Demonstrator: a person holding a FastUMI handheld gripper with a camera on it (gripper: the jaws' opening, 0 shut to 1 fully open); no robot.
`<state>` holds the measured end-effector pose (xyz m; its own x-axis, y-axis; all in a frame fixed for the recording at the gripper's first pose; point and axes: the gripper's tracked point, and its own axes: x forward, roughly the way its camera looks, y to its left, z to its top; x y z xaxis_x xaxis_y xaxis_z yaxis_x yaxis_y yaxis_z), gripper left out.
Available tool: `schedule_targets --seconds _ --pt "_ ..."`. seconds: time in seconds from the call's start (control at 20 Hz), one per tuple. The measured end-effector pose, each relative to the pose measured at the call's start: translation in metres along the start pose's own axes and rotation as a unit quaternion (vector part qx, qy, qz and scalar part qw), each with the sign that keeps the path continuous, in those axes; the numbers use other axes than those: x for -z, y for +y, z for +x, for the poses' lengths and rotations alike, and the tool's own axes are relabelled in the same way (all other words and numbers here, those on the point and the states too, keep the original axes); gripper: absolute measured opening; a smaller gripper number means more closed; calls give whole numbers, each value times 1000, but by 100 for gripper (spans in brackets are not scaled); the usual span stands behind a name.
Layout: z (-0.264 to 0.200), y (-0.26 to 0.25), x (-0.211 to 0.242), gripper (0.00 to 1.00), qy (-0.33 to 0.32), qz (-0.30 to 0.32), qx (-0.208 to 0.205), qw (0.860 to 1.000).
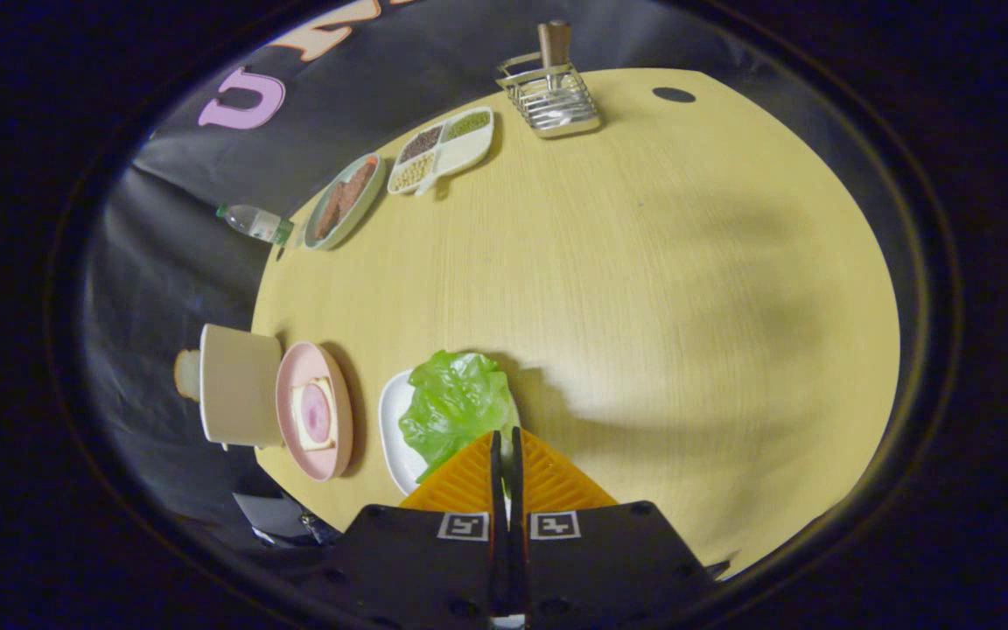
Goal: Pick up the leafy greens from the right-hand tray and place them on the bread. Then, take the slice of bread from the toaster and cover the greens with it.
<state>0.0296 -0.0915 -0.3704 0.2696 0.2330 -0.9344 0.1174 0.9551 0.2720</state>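
The leafy greens (456, 407) lie on a white tray (392, 420), just ahead of my fingertips. My gripper (505, 435) is shut, its fingers drawn together over the tray's near edge, with the leaf's edge right at the tips; I see nothing pressed between them. Beside the tray, a pink plate (336, 455) carries a slice of bread (315, 413) with a pink round slice on top. Past the plate stands a cream toaster (240, 385), with a slice of bread (186, 374) poking out of its far side.
A wide bare stretch of the yellow wooden table (661, 289) lies beyond the fingers. Along the far edge stand a water bottle (255, 223), a green plate (345, 201) of brown food, a divided dish (441, 149) of grains and a wire rack (552, 92).
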Motion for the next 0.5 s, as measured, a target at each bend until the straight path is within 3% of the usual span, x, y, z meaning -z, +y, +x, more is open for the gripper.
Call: schedule_targets --seconds 0.2,0.5 --pt "-16 24 -4 4 -19 36 -27 999" --pt "-52 88 0 3 -44 67 -107 991"
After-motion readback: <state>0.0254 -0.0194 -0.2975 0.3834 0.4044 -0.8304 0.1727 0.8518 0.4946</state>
